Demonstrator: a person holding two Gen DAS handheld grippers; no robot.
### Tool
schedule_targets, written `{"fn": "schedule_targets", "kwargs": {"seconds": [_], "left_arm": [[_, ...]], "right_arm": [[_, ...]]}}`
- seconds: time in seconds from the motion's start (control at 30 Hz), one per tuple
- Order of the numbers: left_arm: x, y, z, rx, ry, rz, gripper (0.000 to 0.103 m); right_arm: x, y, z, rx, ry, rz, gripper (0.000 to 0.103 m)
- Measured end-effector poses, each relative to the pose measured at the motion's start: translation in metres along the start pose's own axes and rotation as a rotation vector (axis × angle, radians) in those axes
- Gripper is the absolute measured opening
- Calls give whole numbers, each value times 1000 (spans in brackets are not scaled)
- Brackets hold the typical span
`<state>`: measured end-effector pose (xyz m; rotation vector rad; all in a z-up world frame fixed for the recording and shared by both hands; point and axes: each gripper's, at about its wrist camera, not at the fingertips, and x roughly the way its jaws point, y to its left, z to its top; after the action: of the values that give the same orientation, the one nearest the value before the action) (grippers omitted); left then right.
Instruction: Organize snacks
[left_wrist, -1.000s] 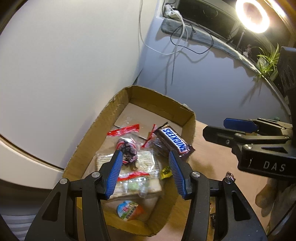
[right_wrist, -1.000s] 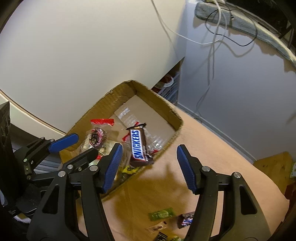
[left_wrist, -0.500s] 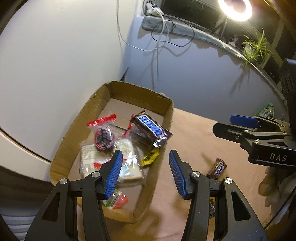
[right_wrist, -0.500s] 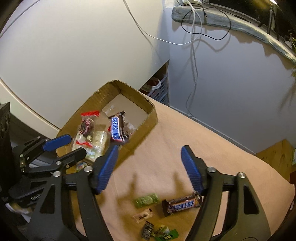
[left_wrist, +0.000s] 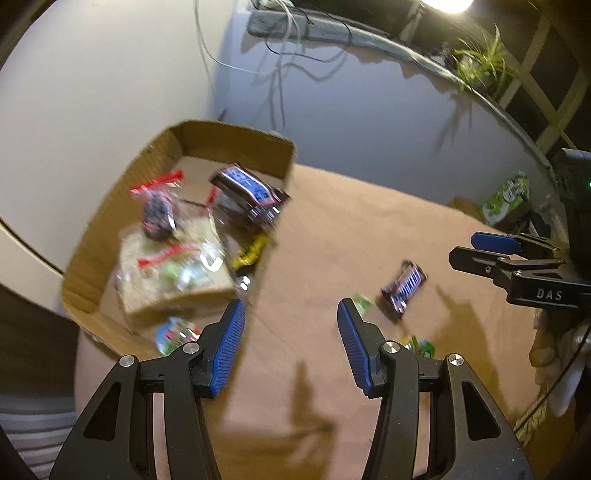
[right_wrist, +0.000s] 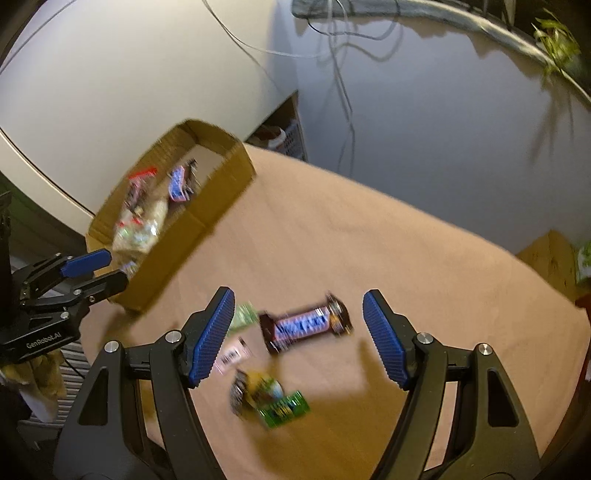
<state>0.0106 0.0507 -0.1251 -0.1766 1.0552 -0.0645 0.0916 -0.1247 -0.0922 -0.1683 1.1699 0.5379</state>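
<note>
A cardboard box (left_wrist: 92, 236) (right_wrist: 221, 184) holds several snacks, with a Snickers bar (left_wrist: 247, 192) on top. A second Snickers bar (right_wrist: 306, 326) (left_wrist: 404, 286) lies on the tan table. My right gripper (right_wrist: 297, 336) is open and empty, its jaws standing wide on either side of that bar and above it. My left gripper (left_wrist: 288, 343) is open and empty, over the table just right of the box. A green packet (right_wrist: 243, 315), a white packet (right_wrist: 231, 356) and a small heap of green and yellow wrappers (right_wrist: 271, 400) lie by the bar.
The table (right_wrist: 369, 258) stands against a white wall with hanging cables (left_wrist: 277, 74). A plant (left_wrist: 480, 62) stands on a ledge at the back right. A green carton (left_wrist: 506, 199) sits on a wooden surface at the right.
Both grippers have moved away from the box, to the right and toward the loose snacks. The loose Snickers bar now lies between the right gripper's jaws in its view.
</note>
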Motion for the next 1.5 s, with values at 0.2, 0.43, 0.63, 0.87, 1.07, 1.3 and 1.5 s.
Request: {"fn": "schedule_targets", "kwargs": {"seconds": [0.2, 0.43, 0.63, 0.87, 1.07, 1.3, 1.5], "left_arm": [[7, -18, -18, 28, 41, -40, 51], [19, -40, -40, 51, 107, -95, 49], [28, -57, -52, 55, 154, -148, 49], [37, -67, -55, 57, 182, -172, 49], [44, -65, -54, 40, 194, -176, 49], [50, -67, -51, 33, 202, -183, 49], [58, -77, -50, 47, 217, -191, 49]], "right_arm": [[11, -17, -26, 54, 60, 8, 75], [23, -11, -60, 39, 110, 40, 71], [30, -3, -81, -2, 149, 59, 60], [44, 6, -95, -23, 196, 48, 53], [58, 16, -99, -35, 199, 1, 49], [66, 32, -99, -112, 197, -78, 47], [63, 25, -101, -120, 215, -115, 41]]}}
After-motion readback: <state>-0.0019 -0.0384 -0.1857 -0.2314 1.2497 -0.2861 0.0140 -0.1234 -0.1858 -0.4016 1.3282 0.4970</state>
